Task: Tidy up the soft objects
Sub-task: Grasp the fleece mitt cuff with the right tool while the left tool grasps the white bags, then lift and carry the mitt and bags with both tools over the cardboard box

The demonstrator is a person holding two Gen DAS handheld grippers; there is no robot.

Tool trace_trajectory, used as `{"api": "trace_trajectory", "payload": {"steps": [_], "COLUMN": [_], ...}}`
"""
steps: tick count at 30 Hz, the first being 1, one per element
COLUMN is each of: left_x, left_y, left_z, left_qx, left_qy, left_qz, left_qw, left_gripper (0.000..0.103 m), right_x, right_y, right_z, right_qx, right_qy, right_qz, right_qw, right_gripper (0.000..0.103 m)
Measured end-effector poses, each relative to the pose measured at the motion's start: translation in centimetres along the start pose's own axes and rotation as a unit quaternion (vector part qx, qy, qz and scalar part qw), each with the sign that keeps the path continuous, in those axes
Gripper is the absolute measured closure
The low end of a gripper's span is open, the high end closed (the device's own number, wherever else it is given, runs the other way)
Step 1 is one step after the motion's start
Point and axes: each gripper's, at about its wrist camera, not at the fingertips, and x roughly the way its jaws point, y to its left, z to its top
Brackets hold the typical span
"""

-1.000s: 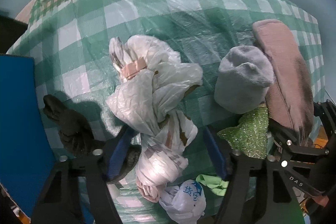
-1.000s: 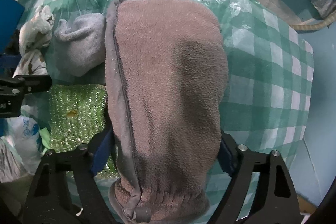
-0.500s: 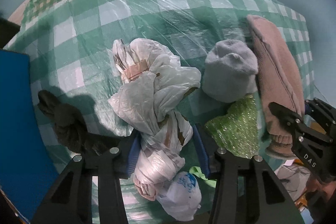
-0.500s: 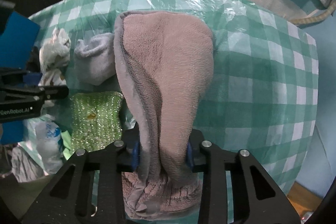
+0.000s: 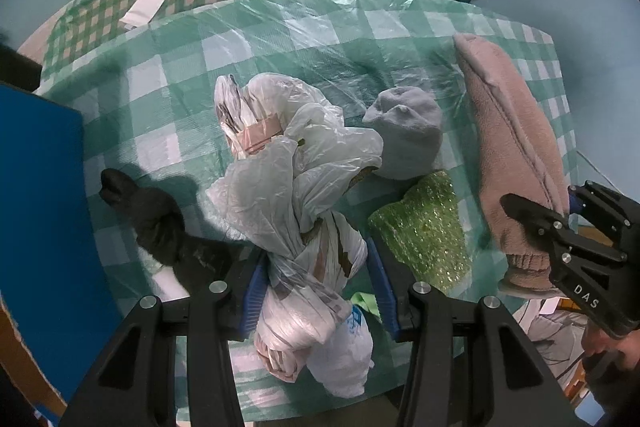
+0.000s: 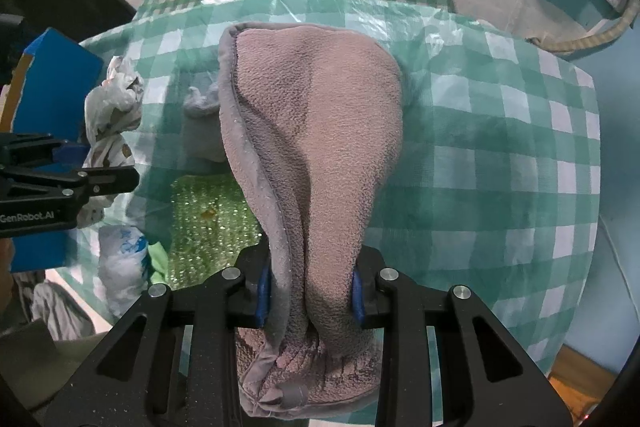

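- Gripping is the step in hand: both grippers have just been closing, each on a soft thing of its own, and a lift off the surface is judged to be under way.
- Nearest in the right wrist view, the right gripper is seen with its jaws pinched hard on the cuff end of the brown fleece mitten; the fleece is bunched into a fold between the blue pads, and the cuff hangs below them.
- Nearest in the left wrist view, the left gripper is seen with its jaws clamped on the knotted waist of the white plastic bag bundle, whose crumpled upper part lies farther off on the checked cover.
- Just right of the bundle a green glittery sponge is seen, and beyond it a grey sock, touching the bundle's edge.
- Left of the bundle a black glove is laid beside a blue box.
- For the next move, a steady carry is called for: both grips are to be kept firm, since slippery plastic and limp fleece may slide out, and the neighbours should not be dragged along.
- Where the things are to be set down cannot be told; the blue box is only a guess.
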Motion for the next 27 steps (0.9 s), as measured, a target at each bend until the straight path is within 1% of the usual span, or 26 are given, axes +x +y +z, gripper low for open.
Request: {"api": "trace_trajectory", "payload": {"steps": [7, 11, 19, 27], "left_x": [-1.7, -3.4, -6.3, -8.9], "left_y": [0.1, -0.3, 0.7, 2.0], "left_z": [-1.3, -2.7, -4.6, -6.1], "left_qx": [0.030, 0.039, 0.031, 0.014], "left_qy": [-0.021, -0.038, -0.067, -0.085], "left_qz": [0.013, 0.021, 0.026, 0.029], "left_qw": [0.9993, 0.9983, 0.9969, 0.9958], "left_gripper": [0.055, 0.055, 0.055, 0.055], "right_x": [-1.7, -2.9, -5.1, -7.0], "right_y": [1.0, 1.6, 3.1, 5.5], "right_z": [0.1, 0.3, 1.2, 2.1], "right_qx": [-0.004, -0.009, -0.017, -0.037], "right_qy": [-0.004, -0.007, -0.013, -0.018], "right_qz": [-0.004, -0.010, -0.013, -0.013], "right_qw": [1.000, 1.000, 1.000, 0.999], "right_gripper": [0.074, 0.074, 0.074, 0.074]}}
